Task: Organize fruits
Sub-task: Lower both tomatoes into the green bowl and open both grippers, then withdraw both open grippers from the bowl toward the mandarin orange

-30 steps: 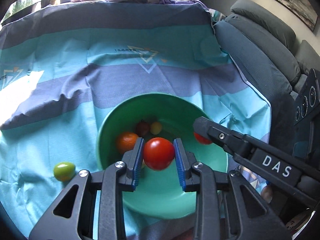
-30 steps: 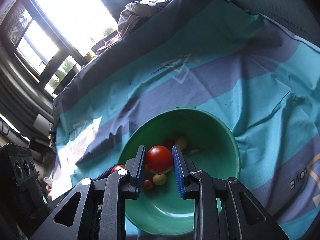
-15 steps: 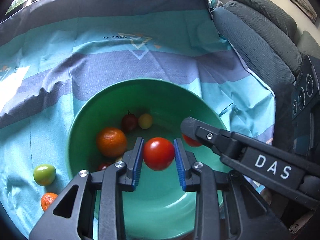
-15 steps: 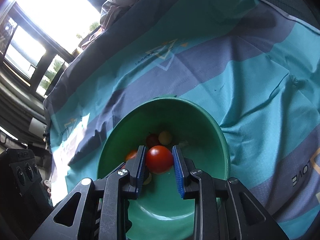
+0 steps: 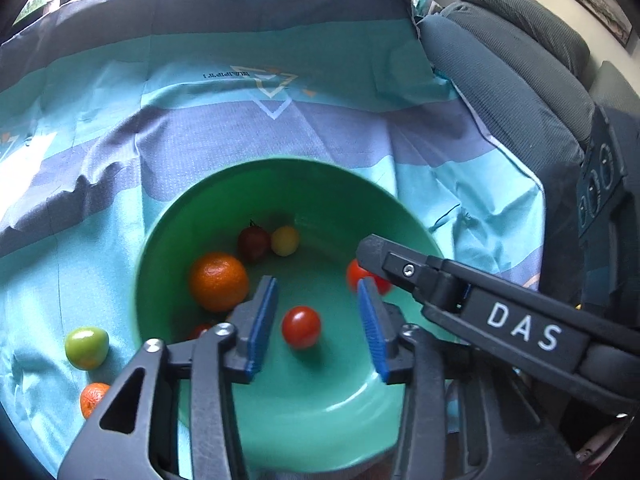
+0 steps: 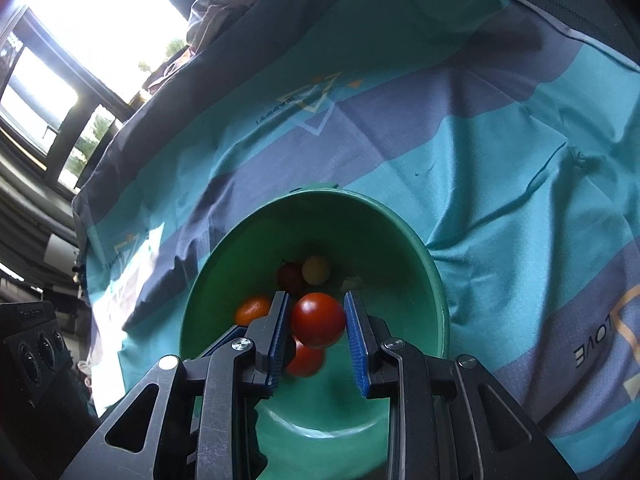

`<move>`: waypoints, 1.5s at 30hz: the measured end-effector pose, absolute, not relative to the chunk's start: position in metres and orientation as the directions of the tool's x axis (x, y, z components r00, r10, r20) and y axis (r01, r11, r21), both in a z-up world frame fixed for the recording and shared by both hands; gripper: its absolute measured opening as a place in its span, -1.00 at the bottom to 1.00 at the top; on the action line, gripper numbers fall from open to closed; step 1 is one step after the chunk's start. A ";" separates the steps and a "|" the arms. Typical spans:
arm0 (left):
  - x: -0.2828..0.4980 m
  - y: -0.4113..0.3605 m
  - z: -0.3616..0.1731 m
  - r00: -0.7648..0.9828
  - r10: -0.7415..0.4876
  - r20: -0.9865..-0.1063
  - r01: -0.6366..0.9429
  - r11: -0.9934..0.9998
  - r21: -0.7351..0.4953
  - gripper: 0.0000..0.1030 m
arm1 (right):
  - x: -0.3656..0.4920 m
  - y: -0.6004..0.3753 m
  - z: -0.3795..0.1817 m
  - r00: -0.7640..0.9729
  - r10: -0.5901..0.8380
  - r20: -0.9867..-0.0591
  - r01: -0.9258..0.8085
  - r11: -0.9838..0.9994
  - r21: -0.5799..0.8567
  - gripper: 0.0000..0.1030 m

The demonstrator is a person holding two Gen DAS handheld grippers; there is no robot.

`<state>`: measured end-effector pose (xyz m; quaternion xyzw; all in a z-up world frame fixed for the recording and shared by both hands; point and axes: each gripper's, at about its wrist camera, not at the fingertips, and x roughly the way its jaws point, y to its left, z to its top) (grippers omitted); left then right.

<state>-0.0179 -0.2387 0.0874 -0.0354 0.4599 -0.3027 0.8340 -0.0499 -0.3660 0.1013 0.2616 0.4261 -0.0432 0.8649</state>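
Only left view shows green fruit [image 5: 87,348], mandarin [image 5: 93,399]

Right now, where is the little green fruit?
In the left wrist view, the green fruit sits on the cloth left of the green bowl, above a small orange.

The round green plastic bowl [image 5: 168,240] has a smooth, glossy inside that catches highlights. Under it lies a teal-and-purple striped woven cloth [image 5: 340,92], matt and creased. The small red tomato [image 5: 301,327] has shiny skin; the orange mandarin [image 5: 218,281] looks dull and pebbled. The left hand-held gripper [image 5: 316,326] is matt black plastic with ribbed blue pads [image 5: 262,320] and metal screws.
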 end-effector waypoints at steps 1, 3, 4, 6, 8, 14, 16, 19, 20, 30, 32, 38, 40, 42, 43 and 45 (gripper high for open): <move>-0.019 -0.234 0.091 0.398 -0.544 -0.738 0.471 0.812 -0.345 -0.09 | -0.051 -0.365 0.103 0.637 0.145 -0.758 0.295 0.862 0.413 -0.41; -0.021 -0.226 0.097 0.407 -0.546 -0.732 0.469 0.813 -0.345 -0.03 | -0.052 -0.363 0.106 0.643 0.143 -0.752 0.285 0.867 0.409 -0.34; -0.021 -0.222 0.101 0.414 -0.540 -0.733 0.465 0.818 -0.340 -0.01 | -0.054 -0.362 0.108 0.648 0.145 -0.747 0.279 0.868 0.410 -0.31; -0.022 -0.212 0.108 0.433 -0.514 -0.740 0.451 0.835 -0.316 -0.01 | -0.056 -0.360 0.112 0.661 0.152 -0.734 0.263 0.870 0.417 -0.30; -0.021 -0.198 0.116 0.454 -0.485 -0.747 0.429 0.854 -0.293 0.00 | -0.057 -0.356 0.116 0.674 0.166 -0.719 0.243 0.870 0.428 -0.29; -0.026 -0.143 0.131 0.513 -0.431 -0.743 0.354 0.894 -0.274 0.03 | -0.057 -0.335 0.125 0.683 0.244 -0.688 0.154 0.874 0.462 -0.27; -0.030 -0.127 0.128 0.520 -0.411 -0.749 0.331 0.905 -0.267 0.04 | -0.054 -0.324 0.125 0.671 0.280 -0.686 0.118 0.873 0.472 -0.27; -0.031 -0.099 0.117 0.513 -0.403 -0.758 0.294 0.912 -0.286 0.04 | -0.051 -0.305 0.124 0.655 0.316 -0.687 0.069 0.879 0.471 -0.27; -0.030 -0.092 0.113 0.512 -0.392 -0.764 0.272 0.918 -0.288 0.04 | -0.051 -0.300 0.124 0.651 0.322 -0.687 0.058 0.882 0.468 -0.27; -0.031 -0.050 0.084 0.461 -0.393 -0.795 0.217 0.919 -0.329 0.04 | -0.045 -0.244 0.113 0.586 0.335 -0.738 -0.029 0.919 0.394 -0.27; -0.029 -0.047 0.075 0.447 -0.393 -0.804 0.213 0.919 -0.331 0.04 | -0.044 -0.232 0.109 0.571 0.324 -0.755 -0.043 0.930 0.366 -0.27; -0.029 -0.039 0.058 0.418 -0.367 -0.831 0.207 0.929 -0.306 0.04 | -0.044 -0.218 0.101 0.566 0.248 -0.786 -0.027 0.959 0.283 -0.27; -0.030 -0.037 0.054 0.407 -0.367 -0.836 0.208 0.929 -0.306 0.03 | -0.044 -0.215 0.101 0.564 0.247 -0.788 -0.035 0.960 0.277 -0.27; -0.031 -0.035 0.052 0.405 -0.358 -0.841 0.208 0.932 -0.297 0.04 | -0.043 -0.214 0.100 0.558 0.259 -0.788 -0.044 0.958 0.284 -0.27; -0.031 -0.034 0.051 0.405 -0.350 -0.844 0.204 0.935 -0.290 0.04 | -0.043 -0.213 0.100 0.557 0.259 -0.789 -0.045 0.958 0.283 -0.27; -0.031 -0.032 0.049 0.404 -0.345 -0.847 0.197 0.937 -0.288 0.04 | -0.043 -0.211 0.099 0.556 0.255 -0.791 -0.047 0.960 0.277 -0.27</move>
